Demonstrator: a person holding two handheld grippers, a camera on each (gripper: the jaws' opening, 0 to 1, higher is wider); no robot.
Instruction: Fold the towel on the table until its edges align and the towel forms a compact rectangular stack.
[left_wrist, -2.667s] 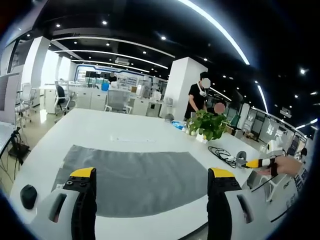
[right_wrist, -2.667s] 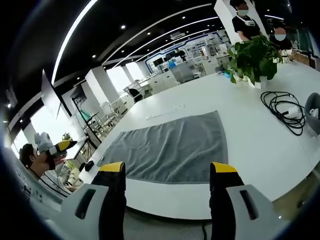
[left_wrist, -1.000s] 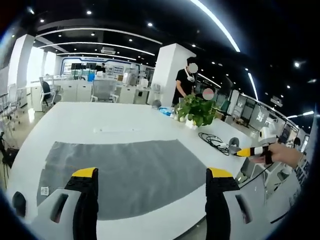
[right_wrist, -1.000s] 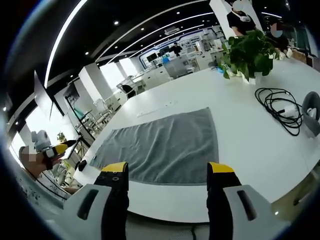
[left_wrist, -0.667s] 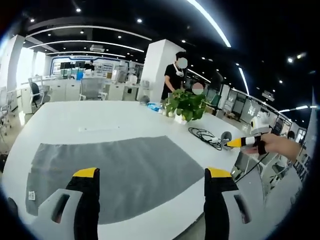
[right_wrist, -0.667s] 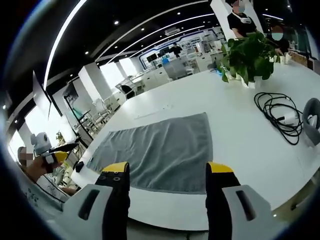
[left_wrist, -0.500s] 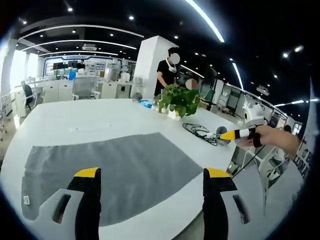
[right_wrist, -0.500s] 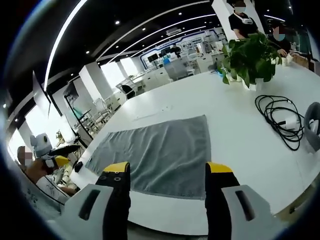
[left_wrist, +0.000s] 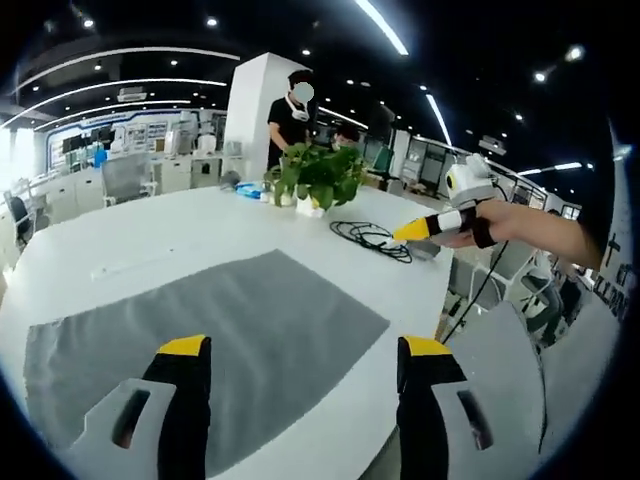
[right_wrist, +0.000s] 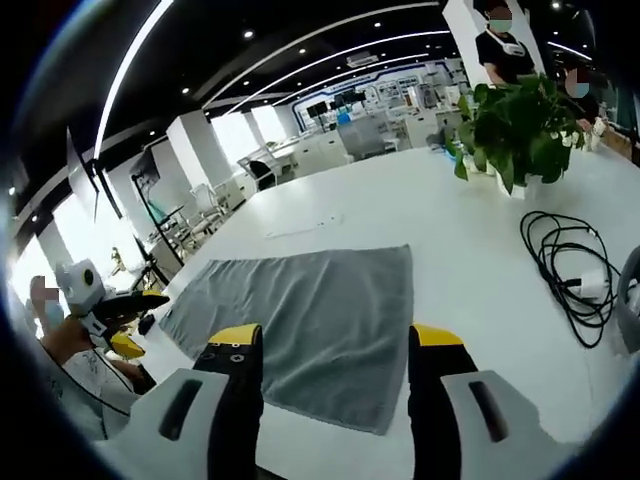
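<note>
The grey towel (right_wrist: 305, 310) lies spread flat in a single layer on the white table (right_wrist: 470, 250), its near edge just beyond both grippers. It looks like soft, light terry that will drape and sag, so it is best pinched at the two near corners or along the near hem and carried over to the far edge. The left gripper (left_wrist: 300, 350) and right gripper (right_wrist: 335, 340) both hover with jaws apart, holding nothing. In the left gripper view the towel (left_wrist: 200, 320) has its near edge partly hidden behind the jaws. A cable (right_wrist: 575, 275) and plant (right_wrist: 515, 125) sit right of it, clear of the fold.
</note>
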